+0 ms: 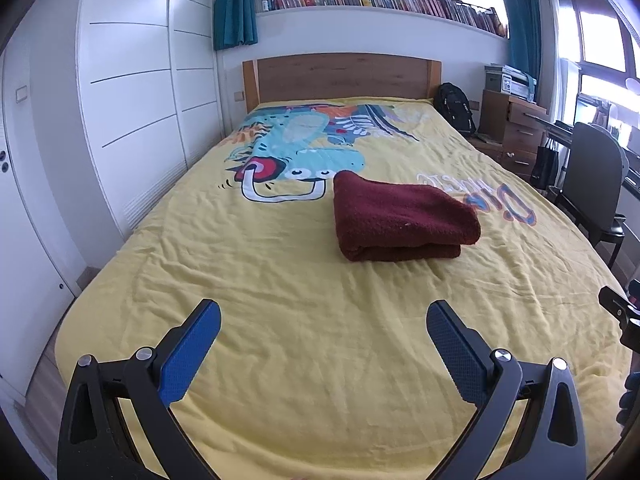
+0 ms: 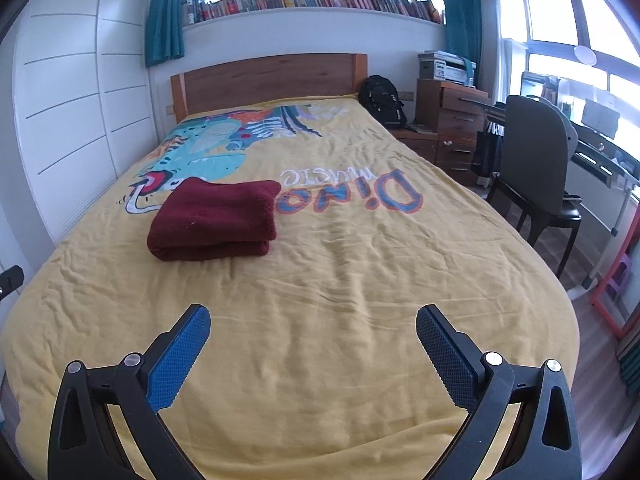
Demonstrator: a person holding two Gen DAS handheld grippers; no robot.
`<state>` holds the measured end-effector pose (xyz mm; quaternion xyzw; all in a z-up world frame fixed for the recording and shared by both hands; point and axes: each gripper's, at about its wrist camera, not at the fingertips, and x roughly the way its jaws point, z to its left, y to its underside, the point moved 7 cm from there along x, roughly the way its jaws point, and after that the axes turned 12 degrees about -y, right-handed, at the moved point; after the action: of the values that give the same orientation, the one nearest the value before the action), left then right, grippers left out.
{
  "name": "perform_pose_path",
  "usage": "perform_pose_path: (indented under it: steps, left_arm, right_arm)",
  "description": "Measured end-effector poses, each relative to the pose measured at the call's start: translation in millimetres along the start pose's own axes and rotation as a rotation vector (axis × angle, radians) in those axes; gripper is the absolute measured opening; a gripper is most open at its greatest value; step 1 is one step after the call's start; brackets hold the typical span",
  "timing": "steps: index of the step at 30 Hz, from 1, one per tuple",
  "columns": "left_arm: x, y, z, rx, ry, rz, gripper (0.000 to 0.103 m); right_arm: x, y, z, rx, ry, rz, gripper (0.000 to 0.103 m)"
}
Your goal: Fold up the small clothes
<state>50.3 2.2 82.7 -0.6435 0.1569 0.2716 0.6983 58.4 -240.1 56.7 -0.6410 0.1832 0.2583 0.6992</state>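
Left tongs and right tongs, both wide, level above bed; folded maroon garment lies well ahead

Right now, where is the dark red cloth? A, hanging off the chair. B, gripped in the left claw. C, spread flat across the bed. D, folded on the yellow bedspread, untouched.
D: the dark red cloth lies folded on the yellow bedspread, both claws open and well short of it.

Both views face headboard from bed's foot.
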Motion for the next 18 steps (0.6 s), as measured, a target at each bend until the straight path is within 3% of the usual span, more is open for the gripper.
perform_pose_path:
  steps: [18]
  left_arm:
    - [4.2, 3.5, 1.3, 0.0, 0.015, 0.008, 0.102]
  right_arm:
    - [3.3, 5.7, -6.4, 0.01, 0.023, 0.007, 0.103]
